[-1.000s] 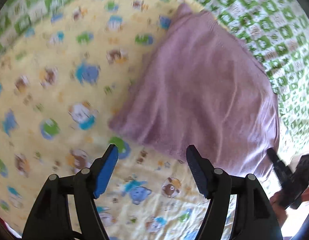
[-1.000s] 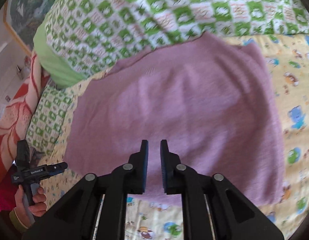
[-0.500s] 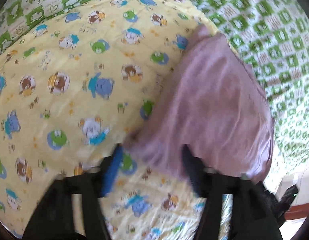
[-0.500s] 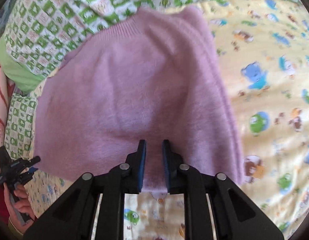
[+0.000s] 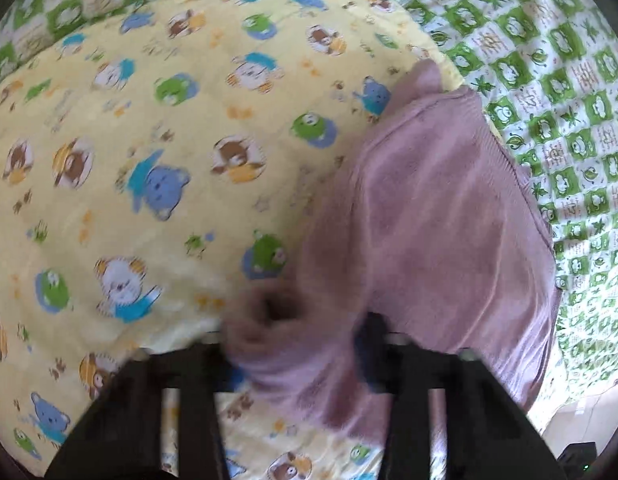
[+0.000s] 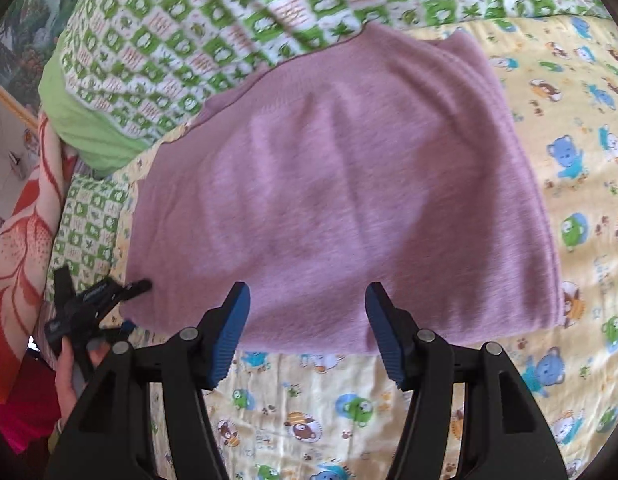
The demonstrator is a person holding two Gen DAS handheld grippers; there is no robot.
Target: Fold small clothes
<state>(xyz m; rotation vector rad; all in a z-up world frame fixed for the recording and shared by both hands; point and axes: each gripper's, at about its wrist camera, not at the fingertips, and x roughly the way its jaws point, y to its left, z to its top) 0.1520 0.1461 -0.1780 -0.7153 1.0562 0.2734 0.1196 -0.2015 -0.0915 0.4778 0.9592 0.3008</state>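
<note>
Left wrist view: the left gripper is blurred, its jaws have just been closing and now pinch a bunched corner of the purple garment, which fills the gap between them. That folded garment lies on the yellow cartoon-print blanket, its far edge reaching the green checked quilt on the right. Right wrist view: the right gripper has just been opening; its blue pads stand apart above the garment's near edge, nothing clamped. The garment lies flat, the quilt behind it and a red floral cloth at the left, where a hand holds the other gripper.
</note>
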